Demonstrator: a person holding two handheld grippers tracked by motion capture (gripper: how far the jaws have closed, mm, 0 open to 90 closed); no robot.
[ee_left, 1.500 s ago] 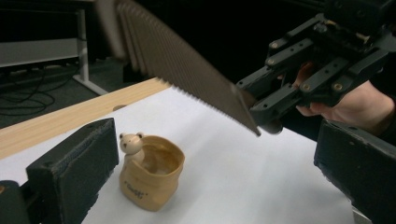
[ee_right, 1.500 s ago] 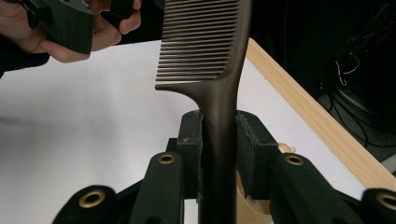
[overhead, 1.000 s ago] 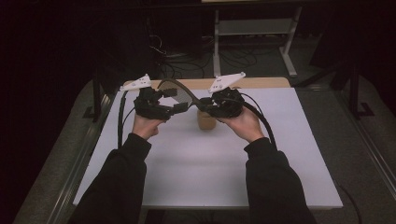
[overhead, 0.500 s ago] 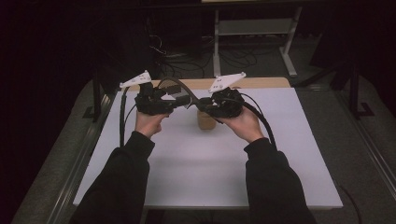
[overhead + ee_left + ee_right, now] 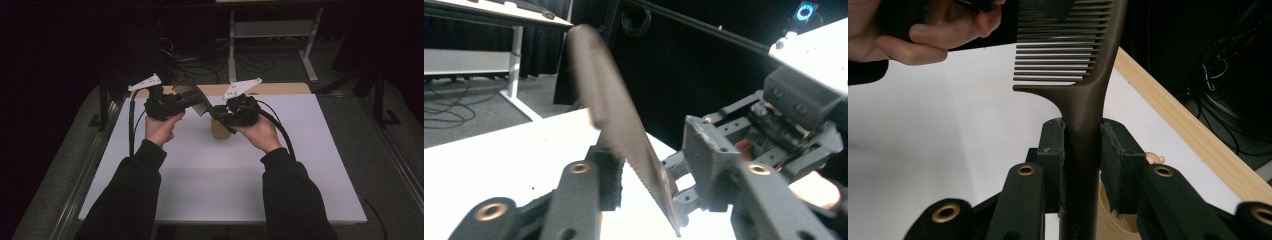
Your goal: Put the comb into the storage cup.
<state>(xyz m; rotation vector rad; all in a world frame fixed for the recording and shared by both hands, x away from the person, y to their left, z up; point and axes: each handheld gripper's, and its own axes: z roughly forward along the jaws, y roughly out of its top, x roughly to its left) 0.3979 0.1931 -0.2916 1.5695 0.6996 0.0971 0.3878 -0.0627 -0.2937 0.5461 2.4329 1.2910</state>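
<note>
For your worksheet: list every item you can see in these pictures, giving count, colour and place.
comb: one, dark brown, held up between the two grippers
wooden piece: one, tan, on the table under the right gripper
table: one, white top
wooden strip: one, pale, along the table's far edge
frame: one, white, on the floor behind
cables: several, black, on the floor behind
left gripper: black, jaws just been closing around the comb's toothed end
right gripper: black, clamped on the comb's handle
sleeves: two, black
</note>
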